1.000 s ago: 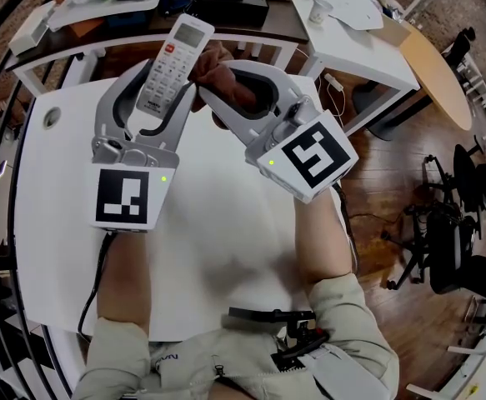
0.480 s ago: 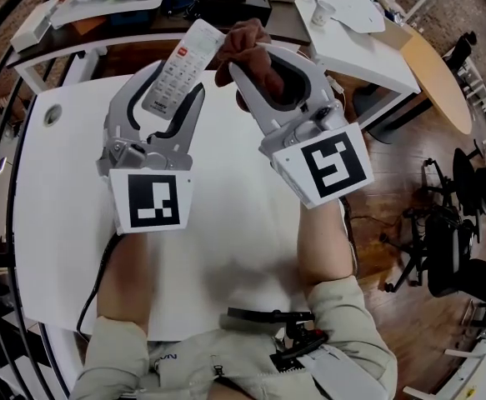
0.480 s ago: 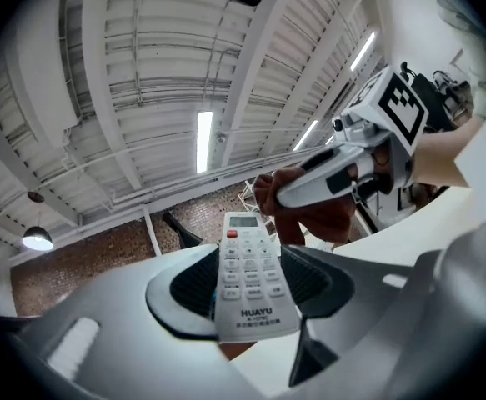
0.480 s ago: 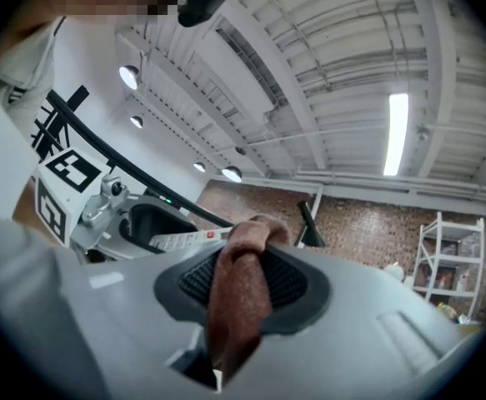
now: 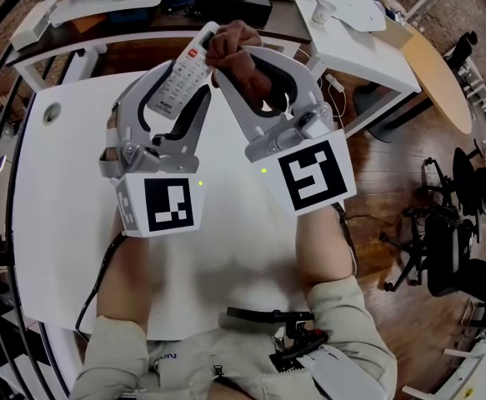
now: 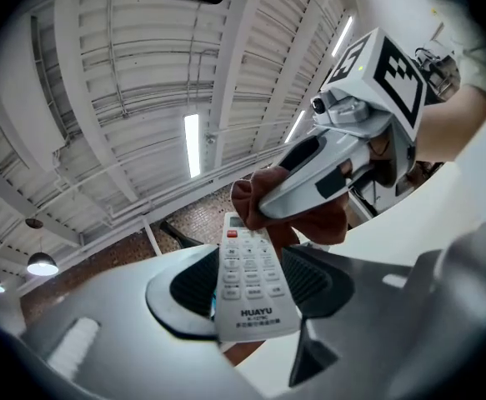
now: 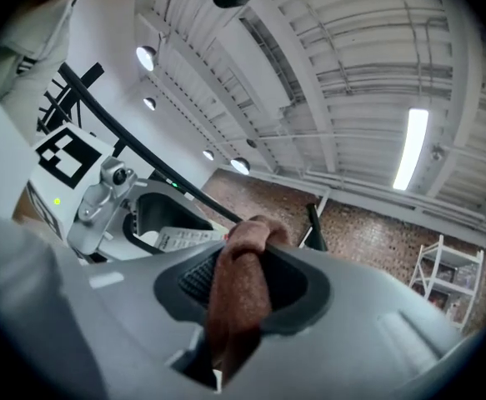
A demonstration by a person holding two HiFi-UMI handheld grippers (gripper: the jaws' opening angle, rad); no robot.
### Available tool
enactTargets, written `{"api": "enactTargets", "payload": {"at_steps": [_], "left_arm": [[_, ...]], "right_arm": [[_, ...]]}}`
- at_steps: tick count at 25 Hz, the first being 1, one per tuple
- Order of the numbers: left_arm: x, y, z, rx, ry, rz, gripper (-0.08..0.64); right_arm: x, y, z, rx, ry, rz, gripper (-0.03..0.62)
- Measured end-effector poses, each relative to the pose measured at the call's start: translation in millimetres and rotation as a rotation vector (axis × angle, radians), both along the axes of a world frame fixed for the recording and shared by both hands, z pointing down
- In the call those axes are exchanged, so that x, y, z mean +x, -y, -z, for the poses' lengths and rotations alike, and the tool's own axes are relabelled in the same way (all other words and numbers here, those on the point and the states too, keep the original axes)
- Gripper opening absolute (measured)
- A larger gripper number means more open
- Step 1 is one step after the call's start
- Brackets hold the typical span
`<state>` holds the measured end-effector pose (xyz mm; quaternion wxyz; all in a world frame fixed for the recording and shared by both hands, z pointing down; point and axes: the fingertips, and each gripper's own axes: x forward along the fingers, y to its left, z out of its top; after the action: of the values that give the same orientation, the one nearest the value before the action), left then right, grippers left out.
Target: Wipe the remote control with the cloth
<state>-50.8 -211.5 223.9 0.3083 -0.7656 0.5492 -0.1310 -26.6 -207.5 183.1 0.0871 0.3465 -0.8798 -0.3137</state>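
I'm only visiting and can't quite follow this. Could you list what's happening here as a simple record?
Left gripper: shut on the white remote control
Right gripper: shut on a bunched brown cloth
Contact: cloth against the remote control's display end
Underneath: white table, both grippers raised above it

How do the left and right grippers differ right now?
The left gripper clamps the rigid white remote control; the right gripper clamps the bunched brown cloth. The left gripper's jaws stand wider than the right gripper's. Both are held above the white table, cloth touching the remote's upper end.
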Motion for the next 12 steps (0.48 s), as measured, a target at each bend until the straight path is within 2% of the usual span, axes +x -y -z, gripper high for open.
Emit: {"api": "enactTargets", "payload": {"at_steps": [7, 10, 12], "left_arm": [[-3, 3, -3, 0.003, 0.042, 0.032, 0.244], [-2, 4, -5, 0.004, 0.062, 0.035, 0.244], [-3, 4, -6, -0.004, 0.04, 0.02, 0.244]], "right_arm": [[-29, -23, -33, -0.087, -0.189, 0.118, 0.107], [-32, -26, -35, -0.091, -0.206, 0.14, 0.109], [-32, -25, -34, -0.096, -0.183, 0.157, 0.109]]}}
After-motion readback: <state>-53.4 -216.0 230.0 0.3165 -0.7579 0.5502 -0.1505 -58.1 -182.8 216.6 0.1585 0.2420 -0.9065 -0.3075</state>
